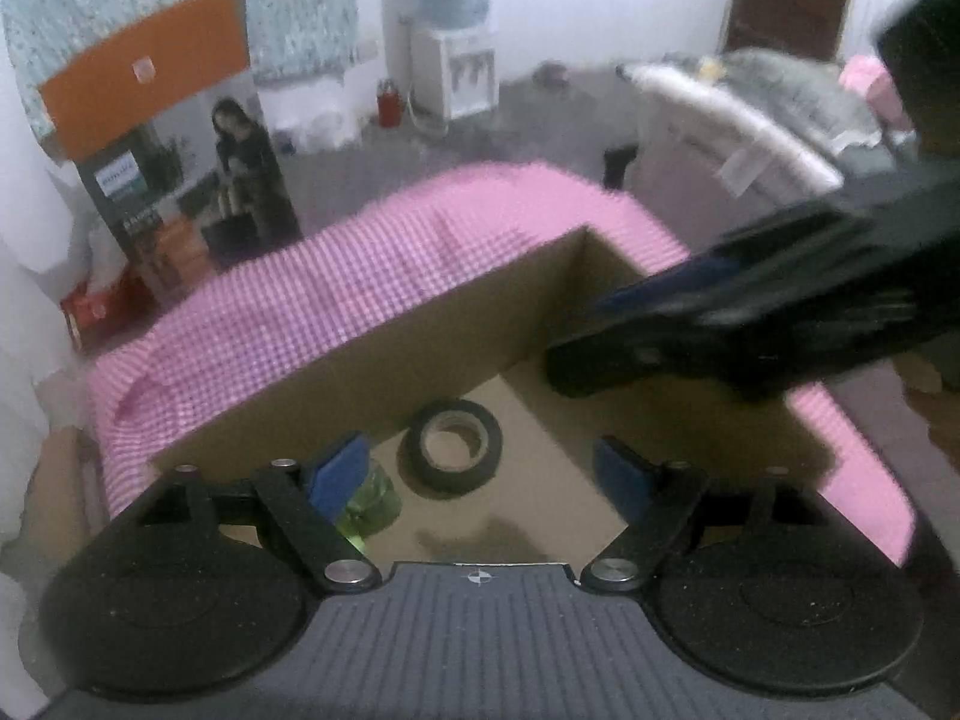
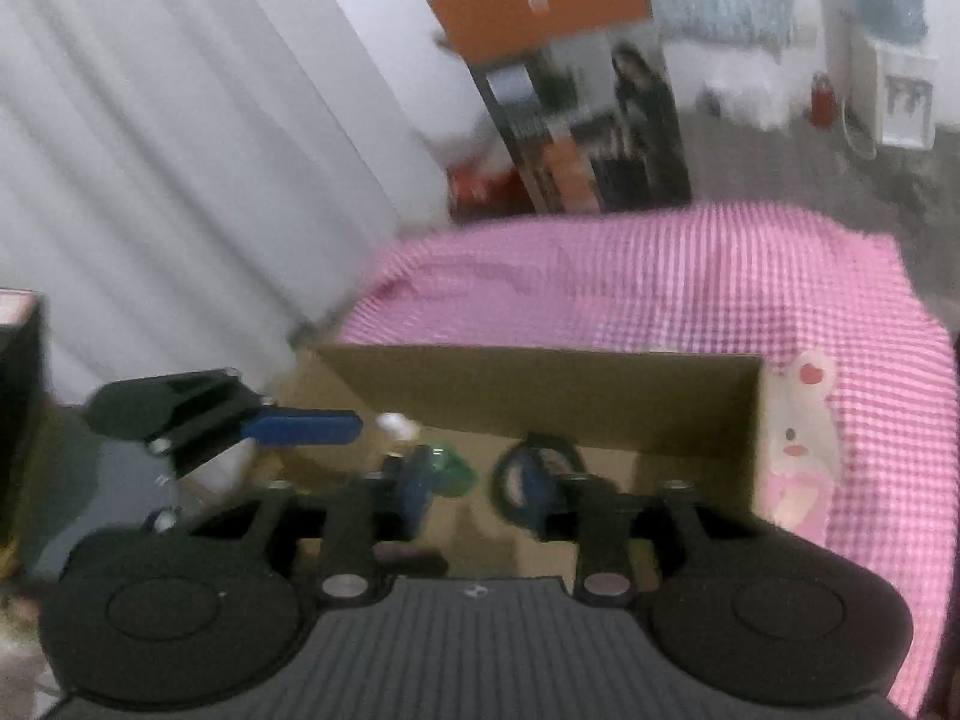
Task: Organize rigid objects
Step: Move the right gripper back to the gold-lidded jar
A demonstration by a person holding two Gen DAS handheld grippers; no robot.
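An open cardboard box (image 1: 420, 354) stands on a pink checked cloth. Inside it lie a black tape roll (image 1: 455, 445) and a green translucent object (image 1: 369, 501). My left gripper (image 1: 480, 474) is open and empty above the box floor, the tape roll between its blue pads. My right gripper (image 2: 480, 489) is open and empty over the same box (image 2: 540, 396), with the tape roll (image 2: 528, 483) and the green object (image 2: 453, 471) just beyond its fingers. The right gripper also shows blurred in the left wrist view (image 1: 600, 330). The left gripper shows in the right wrist view (image 2: 300, 429).
The pink checked cloth (image 2: 660, 288) covers the table. A pink and white bunny item (image 2: 801, 438) lies right of the box. A tall printed carton (image 1: 168, 144), a water dispenser (image 1: 456, 66) and white curtains (image 2: 180, 150) stand around the room.
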